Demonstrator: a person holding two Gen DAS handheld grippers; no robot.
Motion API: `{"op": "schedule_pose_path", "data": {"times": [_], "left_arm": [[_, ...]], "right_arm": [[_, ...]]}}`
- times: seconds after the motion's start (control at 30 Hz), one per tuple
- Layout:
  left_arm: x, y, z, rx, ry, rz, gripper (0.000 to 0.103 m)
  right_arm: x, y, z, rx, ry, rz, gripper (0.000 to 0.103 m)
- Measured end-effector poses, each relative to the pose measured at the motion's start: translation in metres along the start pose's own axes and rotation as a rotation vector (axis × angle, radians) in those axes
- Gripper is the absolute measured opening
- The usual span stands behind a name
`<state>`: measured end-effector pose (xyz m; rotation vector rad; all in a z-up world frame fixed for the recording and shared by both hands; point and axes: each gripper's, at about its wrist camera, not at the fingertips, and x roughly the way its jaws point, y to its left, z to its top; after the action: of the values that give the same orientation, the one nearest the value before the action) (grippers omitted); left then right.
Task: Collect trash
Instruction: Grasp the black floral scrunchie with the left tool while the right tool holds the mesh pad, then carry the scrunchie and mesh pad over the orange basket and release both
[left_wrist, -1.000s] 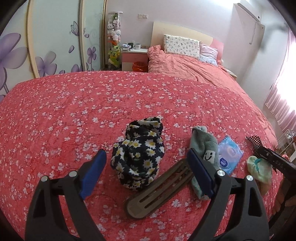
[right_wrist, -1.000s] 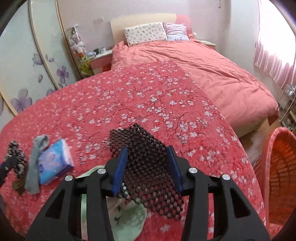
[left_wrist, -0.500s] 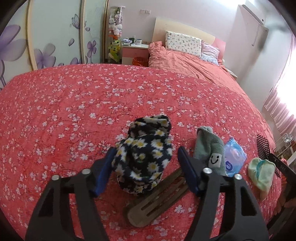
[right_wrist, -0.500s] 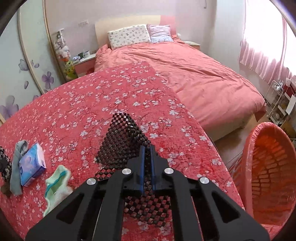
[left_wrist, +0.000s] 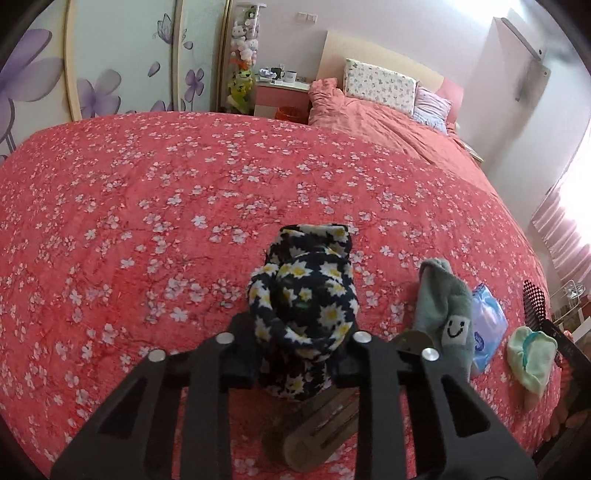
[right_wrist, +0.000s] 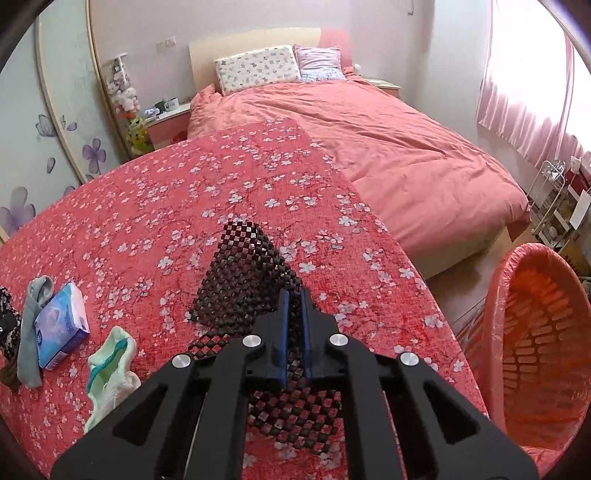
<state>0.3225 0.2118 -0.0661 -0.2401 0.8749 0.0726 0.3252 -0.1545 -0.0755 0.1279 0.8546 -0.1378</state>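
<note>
Left wrist view: left tool (left_wrist: 301, 363) closing onto daisy-print cloth (left_wrist: 303, 306) on bed (left_wrist: 147, 206) | right tool (right_wrist: 293, 325) clenched on black mesh mat (right_wrist: 243, 269) | orange basket (right_wrist: 532, 332) appears empty; grey sock (left_wrist: 443, 306), tissue pack (left_wrist: 487, 325), green cloth (left_wrist: 530, 354) remain.

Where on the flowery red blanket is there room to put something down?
The flowery blanket lies bare from the daisy cloth back to the wardrobe doors. Bare too beyond the black mesh mat, toward the plain pink quilt. Crowded: the near strip with the grey sock, tissue pack and pale green sock.
</note>
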Motion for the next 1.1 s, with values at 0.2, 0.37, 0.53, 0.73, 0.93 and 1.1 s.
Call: {"op": "schedule_pose_path", "data": {"times": [0.2,0.37,0.53,0.73,0.93,1.1], "left_arm": [[-0.007,0.001,0.004,0.007,-0.005,-0.009,0.016],[-0.030,-0.009,0.006,0.036,-0.041,-0.022,0.016],[-0.058,-0.031,0.006,0.072,-0.077,-0.056,0.016],[-0.092,-0.075,-0.002,0.140,-0.105,-0.136,0.016],[-0.119,-0.128,-0.014,0.217,-0.113,-0.240,0.016],[-0.136,-0.177,-0.027,0.286,-0.111,-0.320,0.016]], "right_arm": [[-0.002,-0.007,-0.002,0.024,-0.010,0.047,0.006],[-0.026,-0.014,-0.005,0.039,-0.070,0.101,0.005],[-0.068,-0.020,-0.001,0.059,-0.154,0.153,0.005],[-0.111,-0.037,0.001,0.090,-0.239,0.170,0.005],[-0.147,-0.059,-0.006,0.122,-0.328,0.140,0.005],[-0.171,-0.084,-0.012,0.161,-0.393,0.097,0.005]]}}
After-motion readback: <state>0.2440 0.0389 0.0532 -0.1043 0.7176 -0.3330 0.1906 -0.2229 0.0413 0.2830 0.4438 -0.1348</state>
